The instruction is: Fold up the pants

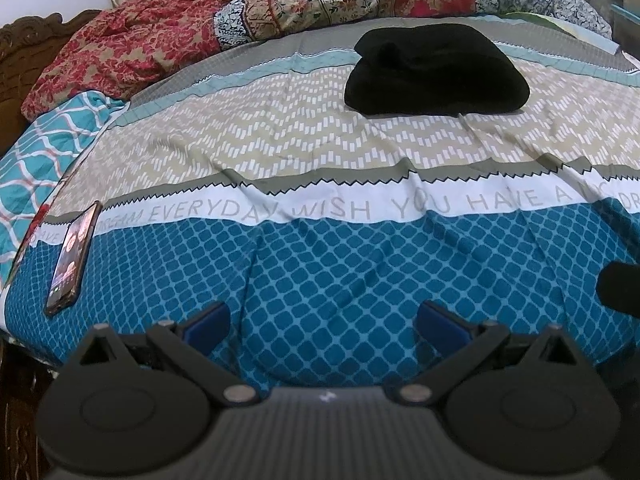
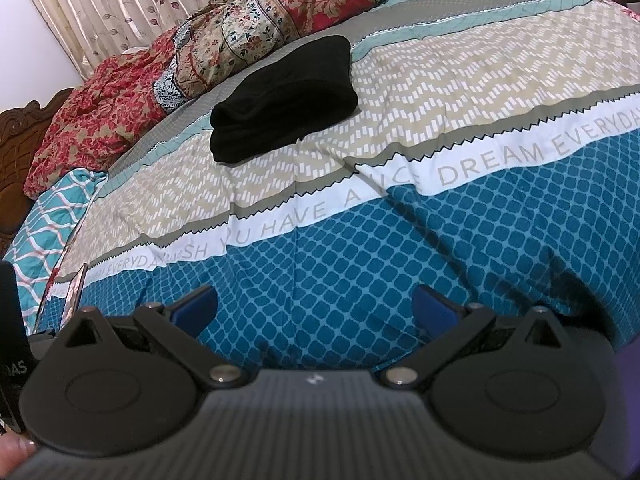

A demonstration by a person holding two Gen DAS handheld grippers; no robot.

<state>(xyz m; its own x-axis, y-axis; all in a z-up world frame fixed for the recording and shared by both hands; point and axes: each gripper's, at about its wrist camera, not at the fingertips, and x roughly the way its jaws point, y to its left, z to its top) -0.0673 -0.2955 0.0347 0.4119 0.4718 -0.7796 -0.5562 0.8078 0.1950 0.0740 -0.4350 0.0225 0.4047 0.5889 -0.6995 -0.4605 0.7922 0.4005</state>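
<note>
Black pants (image 1: 436, 74) lie folded in a compact bundle on the bed's beige patterned band, far from both grippers; they also show in the right wrist view (image 2: 284, 100). My left gripper (image 1: 323, 320) is open and empty, its blue-padded fingers (image 1: 208, 322) spread wide over the blue diamond part of the bedsheet (image 1: 360, 272). My right gripper (image 2: 314, 306) is likewise open and empty, with blue fingers (image 2: 434, 308) over the same blue area (image 2: 360, 248) near the bed's front edge.
A phone (image 1: 74, 258) with a lit screen lies at the bed's left front; its edge shows in the right wrist view (image 2: 76, 298). A rumpled floral quilt (image 1: 280, 8) lies along the back. A teal pillow (image 1: 36, 152) and carved wooden headboard (image 1: 24, 40) stand left.
</note>
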